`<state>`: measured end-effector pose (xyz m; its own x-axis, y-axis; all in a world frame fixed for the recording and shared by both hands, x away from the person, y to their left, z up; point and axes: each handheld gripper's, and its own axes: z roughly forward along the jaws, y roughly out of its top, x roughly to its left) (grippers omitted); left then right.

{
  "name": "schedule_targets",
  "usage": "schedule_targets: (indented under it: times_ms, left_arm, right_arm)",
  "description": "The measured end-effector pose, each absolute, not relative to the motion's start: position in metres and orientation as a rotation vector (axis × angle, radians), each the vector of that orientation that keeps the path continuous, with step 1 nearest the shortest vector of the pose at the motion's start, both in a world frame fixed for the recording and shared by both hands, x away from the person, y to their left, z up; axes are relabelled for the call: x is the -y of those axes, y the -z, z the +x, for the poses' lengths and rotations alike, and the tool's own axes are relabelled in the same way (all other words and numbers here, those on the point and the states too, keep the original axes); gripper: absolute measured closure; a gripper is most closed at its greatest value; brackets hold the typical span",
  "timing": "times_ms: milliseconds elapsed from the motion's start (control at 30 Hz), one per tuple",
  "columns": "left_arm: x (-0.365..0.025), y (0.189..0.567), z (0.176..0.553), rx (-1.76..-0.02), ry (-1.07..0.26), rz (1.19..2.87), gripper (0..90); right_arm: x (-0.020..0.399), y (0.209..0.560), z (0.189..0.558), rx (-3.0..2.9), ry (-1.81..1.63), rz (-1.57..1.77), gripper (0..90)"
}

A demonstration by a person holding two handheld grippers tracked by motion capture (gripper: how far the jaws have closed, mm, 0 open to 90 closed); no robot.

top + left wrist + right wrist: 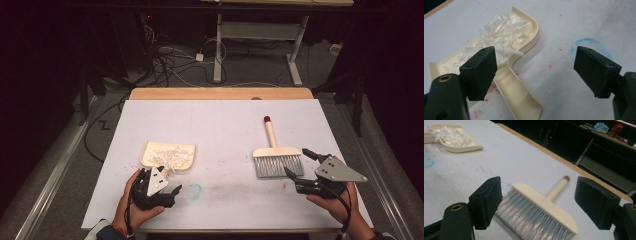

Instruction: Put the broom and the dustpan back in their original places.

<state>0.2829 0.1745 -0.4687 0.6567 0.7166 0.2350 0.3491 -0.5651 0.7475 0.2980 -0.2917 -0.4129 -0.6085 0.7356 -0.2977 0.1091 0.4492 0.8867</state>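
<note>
The dustpan (167,155), heaped with white shreds (504,35), lies on the white table (220,125) just ahead of the left gripper (167,186), whose jaws stand apart. The brush (276,159) lies flat just before the right gripper (296,164), jaws apart too.

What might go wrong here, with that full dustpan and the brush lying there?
The dustpan is heaped with white shreds, some hanging over its edge near the handle; a tilted lift would probably spill them onto the table. The left tool is open, with one jaw above the pile, so closing could knock shreds out. The right tool is open over the brush bristles, a likely soft, slippery grip.
</note>
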Motion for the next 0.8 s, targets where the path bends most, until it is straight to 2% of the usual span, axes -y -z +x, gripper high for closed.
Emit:
schedule_targets:
  times_ms: [800]
  left_arm:
    - [-0.174, 0.469, 0.284, -0.82, -0.67, 2.186, 18.2]
  right_arm:
    - [0.328, 0.453, 0.274, -2.022, -1.078, 0.841, 20.6]
